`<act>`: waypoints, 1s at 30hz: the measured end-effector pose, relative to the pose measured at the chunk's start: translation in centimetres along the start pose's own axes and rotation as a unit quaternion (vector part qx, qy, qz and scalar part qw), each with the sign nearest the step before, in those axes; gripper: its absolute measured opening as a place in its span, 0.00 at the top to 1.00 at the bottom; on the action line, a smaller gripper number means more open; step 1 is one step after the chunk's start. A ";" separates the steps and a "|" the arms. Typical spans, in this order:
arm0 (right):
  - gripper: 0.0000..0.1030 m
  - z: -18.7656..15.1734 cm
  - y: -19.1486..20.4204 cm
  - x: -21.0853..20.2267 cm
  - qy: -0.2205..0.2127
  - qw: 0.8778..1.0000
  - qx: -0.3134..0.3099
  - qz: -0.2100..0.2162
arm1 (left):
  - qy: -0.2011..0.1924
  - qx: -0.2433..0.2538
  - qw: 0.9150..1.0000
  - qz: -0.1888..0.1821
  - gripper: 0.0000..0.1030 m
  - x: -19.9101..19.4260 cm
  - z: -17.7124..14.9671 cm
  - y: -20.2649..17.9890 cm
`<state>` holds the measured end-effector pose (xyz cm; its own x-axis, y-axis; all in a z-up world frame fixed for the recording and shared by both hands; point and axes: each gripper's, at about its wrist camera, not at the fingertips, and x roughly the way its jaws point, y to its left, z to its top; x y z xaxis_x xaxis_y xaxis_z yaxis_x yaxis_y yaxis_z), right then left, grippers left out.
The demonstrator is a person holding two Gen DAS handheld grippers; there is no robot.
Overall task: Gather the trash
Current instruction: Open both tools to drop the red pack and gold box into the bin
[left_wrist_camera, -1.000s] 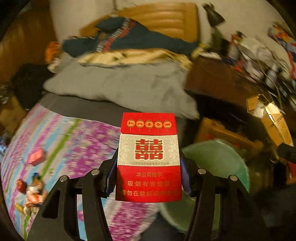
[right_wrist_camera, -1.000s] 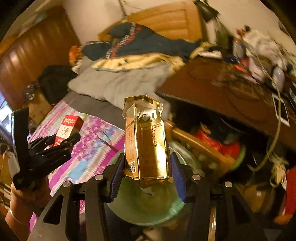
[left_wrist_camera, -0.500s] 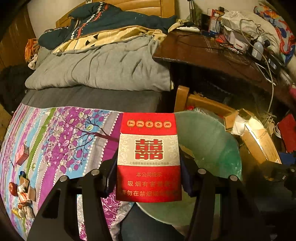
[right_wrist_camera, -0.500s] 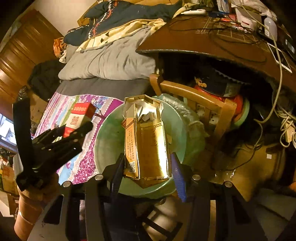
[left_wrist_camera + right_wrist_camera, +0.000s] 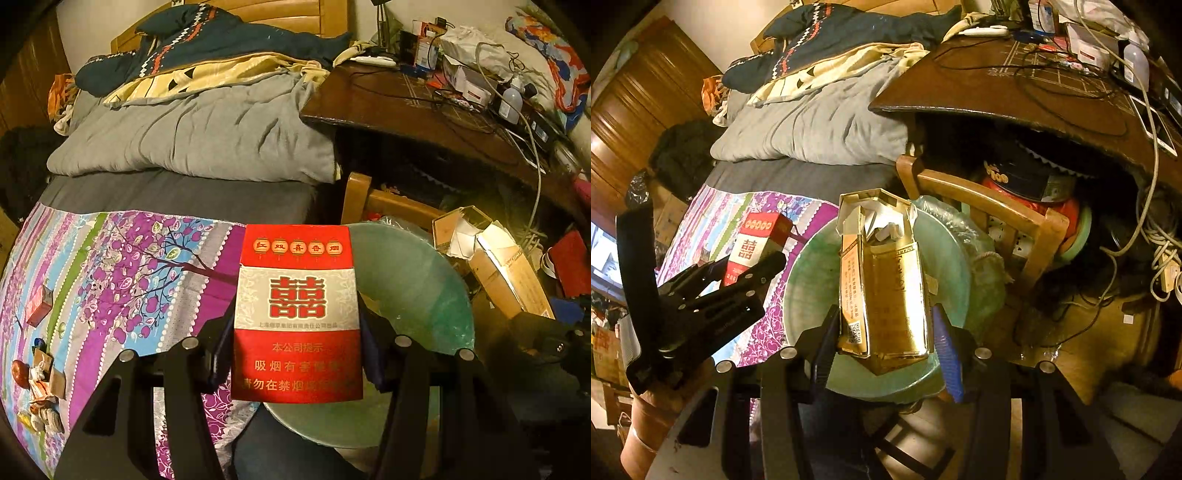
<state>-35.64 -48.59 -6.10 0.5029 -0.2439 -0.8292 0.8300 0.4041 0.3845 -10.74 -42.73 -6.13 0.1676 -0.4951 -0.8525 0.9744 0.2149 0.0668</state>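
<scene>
Both packs stand upright above the green bin (image 5: 812,280): the gold cigarette pack (image 5: 886,295), clamped in the right gripper's (image 5: 882,332) jaws, hangs over its middle, while the red cigarette pack (image 5: 297,317), clamped in the left gripper's (image 5: 295,354) jaws, sits over its bed-side rim.

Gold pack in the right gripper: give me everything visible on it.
The gold pack is a shiny cardboard cigarette box, creased and dented, with a QR code low on its side. Its flip lid is open, showing torn white paper inside. It stands upright, pinched at its lower sides by the right gripper, above the green bin.
</scene>
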 end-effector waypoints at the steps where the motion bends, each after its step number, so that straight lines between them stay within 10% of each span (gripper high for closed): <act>1: 0.51 0.1 0.0 0.0 0.001 1.000 0.001 0.001 | 0.000 -0.001 1.000 -0.001 0.48 0.0 0.0 0.0; 13: 0.48 0.9 0.5 0.3 -0.002 1.000 -0.003 0.009 | 0.004 -0.009 1.000 -0.007 0.47 0.5 0.3 0.5; 16: 0.27 1.1 0.7 0.2 -0.004 1.000 -0.003 0.013 | 0.013 -0.031 0.999 -0.010 0.24 0.8 0.3 1.1; 30: 0.29 0.9 0.9 -0.2 -0.017 1.000 -0.004 0.007 | 0.014 -0.040 0.999 -0.001 0.24 0.5 -0.1 1.6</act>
<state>-34.82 -49.02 -5.20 0.5223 -0.2671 -0.8099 0.8210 0.4143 0.3929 -9.12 -42.56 -6.55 0.1611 -0.4721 -0.8667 0.9593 0.2814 0.0250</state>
